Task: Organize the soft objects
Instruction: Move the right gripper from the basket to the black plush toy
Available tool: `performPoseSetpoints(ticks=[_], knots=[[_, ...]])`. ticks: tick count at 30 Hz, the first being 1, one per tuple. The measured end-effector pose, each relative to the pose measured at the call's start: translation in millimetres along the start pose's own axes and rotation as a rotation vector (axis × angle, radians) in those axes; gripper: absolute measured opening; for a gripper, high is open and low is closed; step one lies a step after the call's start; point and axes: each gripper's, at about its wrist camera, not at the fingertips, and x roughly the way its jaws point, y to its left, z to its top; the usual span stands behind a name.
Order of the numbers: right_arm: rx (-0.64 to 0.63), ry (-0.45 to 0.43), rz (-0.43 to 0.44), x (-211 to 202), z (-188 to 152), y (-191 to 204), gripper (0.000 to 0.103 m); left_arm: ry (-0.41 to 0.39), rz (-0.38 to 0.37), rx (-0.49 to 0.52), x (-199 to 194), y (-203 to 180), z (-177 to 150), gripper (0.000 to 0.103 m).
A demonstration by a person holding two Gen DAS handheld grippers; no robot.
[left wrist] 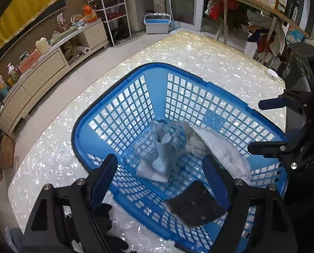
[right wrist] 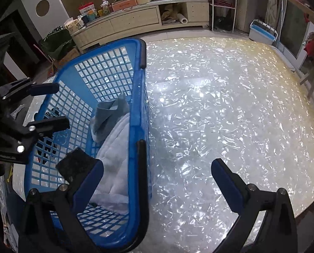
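Observation:
A blue plastic laundry basket (left wrist: pixel 148 71) stands on the shiny pearl-patterned table (left wrist: pixel 209 50). Inside lie a pale grey-blue cloth (left wrist: pixel 159 154), a white padded cloth (left wrist: pixel 222 147) and a dark square cloth (left wrist: pixel 195 204). My left gripper (left wrist: pixel 161 181) is open and empty, hovering over the basket's near side. My right gripper (right wrist: pixel 157 179) is open and empty, straddling the basket's rim (right wrist: pixel 140 109), with its left finger inside the basket. In the right wrist view the grey-blue cloth (right wrist: pixel 112 109), white cloth (right wrist: pixel 112 164) and dark cloth (right wrist: pixel 74 164) show. The right gripper also shows in the left wrist view (left wrist: pixel 260 124), and the left gripper in the right wrist view (right wrist: pixel 53 105).
A low cream cabinet (right wrist: pixel 135 19) with clutter on top runs along the wall. A white wire shelf (left wrist: pixel 114 10) and a small blue-and-white bin (left wrist: pixel 157 23) stand on the floor beyond the table. A wooden rack with clothes (left wrist: pixel 251 4) stands at right. A small white round object (left wrist: pixel 272 73) lies near the table edge.

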Motion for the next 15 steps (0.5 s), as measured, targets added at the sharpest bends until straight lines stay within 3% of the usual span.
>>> performPoseSetpoints(ticks=[10,15], knots=[[-0.023,-0.022,-0.004,-19,-8,10,0.102,-0.038,-0.043,-0.038,-33,-14,-17,0.081],[-0.047,-0.047,-0.008,-32,-10,28,0.102,-0.084,0.007,-0.083,-67,-26,-45,0.083]])
